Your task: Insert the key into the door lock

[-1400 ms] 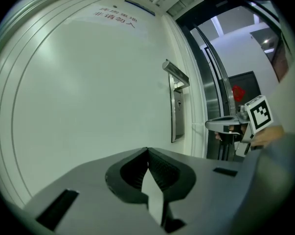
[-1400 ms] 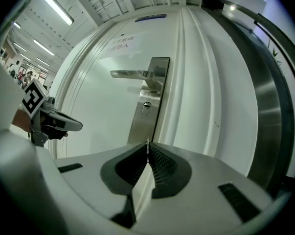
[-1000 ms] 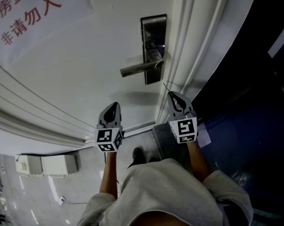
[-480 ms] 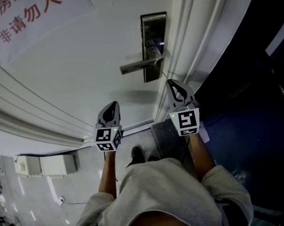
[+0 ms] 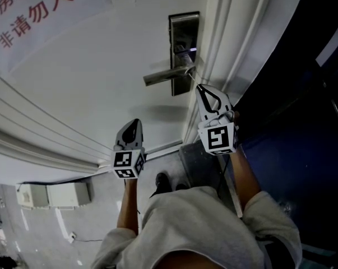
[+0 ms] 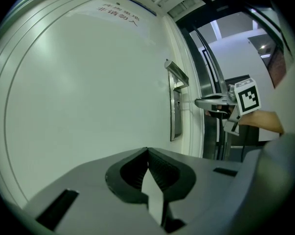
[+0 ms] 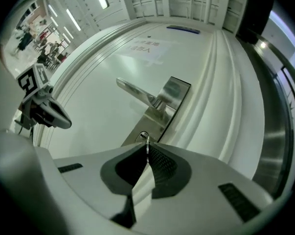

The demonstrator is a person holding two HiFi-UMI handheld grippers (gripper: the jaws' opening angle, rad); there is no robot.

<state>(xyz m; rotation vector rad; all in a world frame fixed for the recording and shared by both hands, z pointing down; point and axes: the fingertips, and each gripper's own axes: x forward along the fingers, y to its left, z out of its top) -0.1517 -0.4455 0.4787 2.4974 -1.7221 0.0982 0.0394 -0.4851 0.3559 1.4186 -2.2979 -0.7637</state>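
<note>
A: What stands in front of the person?

B: A white door (image 5: 101, 77). Near its edge there is a metal lock plate (image 5: 183, 27) with a lever handle (image 5: 164, 78) that points away from the edge.

A: And the two grippers?

B: The left gripper (image 5: 135, 125) hangs lower, well apart from the plate. Its jaws are pressed together with nothing between them. The right gripper (image 5: 201, 91) is much nearer, just beside the part of the plate under the handle. Its jaws pinch the key (image 7: 147, 143).

A: How does the key lie?

B: Its thin blade sticks out straight ahead of the fingertips, along the line of the jaws, toward the door. In the right gripper view the round lock cylinder (image 7: 143, 135) sits directly behind the tip of the blade.

A: Does the tip touch it?

B: This cannot be told; it looks very close. As a judgement, the coming move is a short push along the blade's long axis, with the blade turned to match the slot. A small tilt could make it slip onto the plate.
</note>
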